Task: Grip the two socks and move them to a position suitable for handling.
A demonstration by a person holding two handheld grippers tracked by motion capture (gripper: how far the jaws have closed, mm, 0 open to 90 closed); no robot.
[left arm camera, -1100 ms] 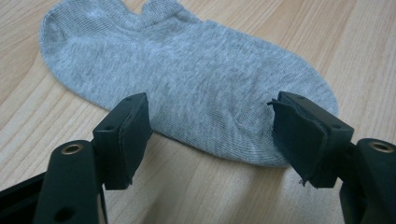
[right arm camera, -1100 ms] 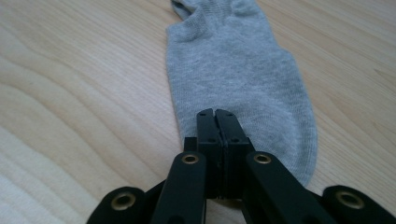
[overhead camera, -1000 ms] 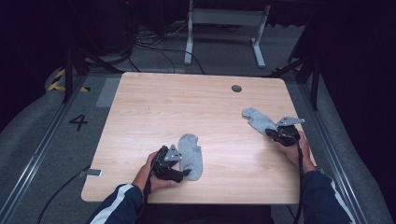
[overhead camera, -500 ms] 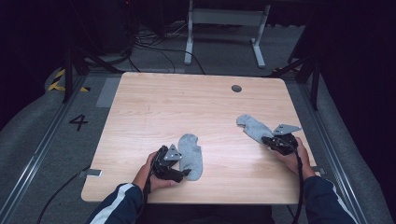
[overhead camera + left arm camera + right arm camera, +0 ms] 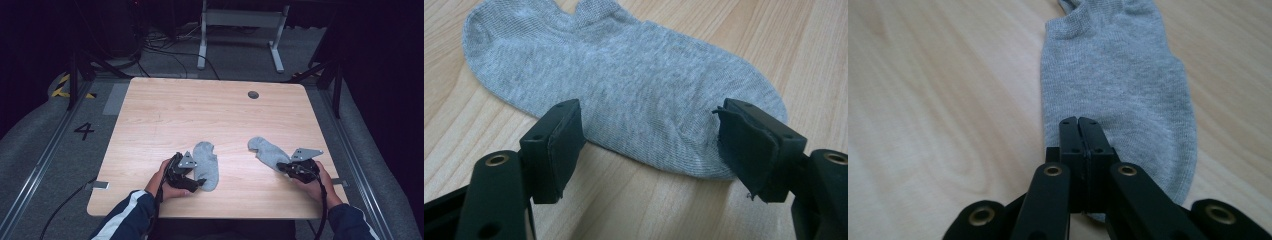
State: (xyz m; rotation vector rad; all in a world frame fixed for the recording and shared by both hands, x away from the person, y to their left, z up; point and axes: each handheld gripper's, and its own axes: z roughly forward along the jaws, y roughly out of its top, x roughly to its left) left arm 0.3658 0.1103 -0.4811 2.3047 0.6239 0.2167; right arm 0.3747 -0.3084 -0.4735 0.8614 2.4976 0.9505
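Note:
Two grey ankle socks lie on the wooden table [image 5: 200, 110]. The left sock [image 5: 206, 164] [image 5: 624, 85] lies flat, and my left gripper [image 5: 200, 181] [image 5: 649, 122] stands open at its near end, one jaw on each side, pads off the fabric. The right sock [image 5: 267, 151] [image 5: 1118, 75] stretches away from my right gripper [image 5: 281, 166] [image 5: 1081, 122], whose jaws are shut together on the sock's near end. A hand holds each gripper near the table's front edge.
A round cable hole [image 5: 253, 94] sits in the table's far right part. A metal stand [image 5: 240, 20] and cables lie on the floor beyond the table. Rails run along both sides, and a "4" mark [image 5: 84, 131] is on the left floor.
My right gripper has moved left and toward the front edge, dragging the right sock with it. The left gripper and its sock have stayed put.

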